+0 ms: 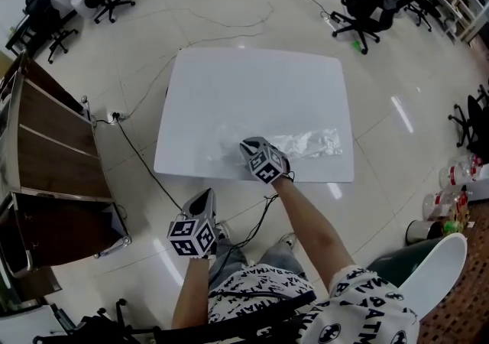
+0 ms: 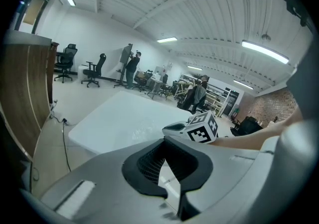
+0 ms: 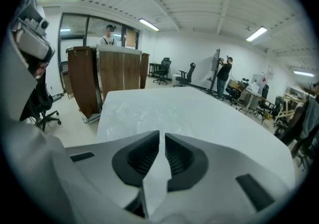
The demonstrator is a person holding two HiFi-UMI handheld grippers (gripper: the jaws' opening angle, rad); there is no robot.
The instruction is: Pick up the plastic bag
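Note:
A clear, crinkled plastic bag (image 1: 309,142) lies on the white table (image 1: 252,90) near its front edge, and its film (image 3: 124,112) also shows ahead of the right jaws. My right gripper (image 1: 247,144) is down at the bag's left end and points left along the table. Its jaws (image 3: 162,134) stand almost together. The thin film reaches their tips, but the pinch itself is hard to make out. My left gripper (image 1: 205,194) hangs over the floor in front of the table. It is shut and holds nothing (image 2: 164,141).
A wooden cabinet (image 1: 46,144) stands left of the table. Cables (image 1: 141,159) run across the floor under the front edge. Office chairs (image 1: 367,6) stand at the back, bottles (image 1: 451,189) and a white chair (image 1: 435,274) at the right. People stand far off.

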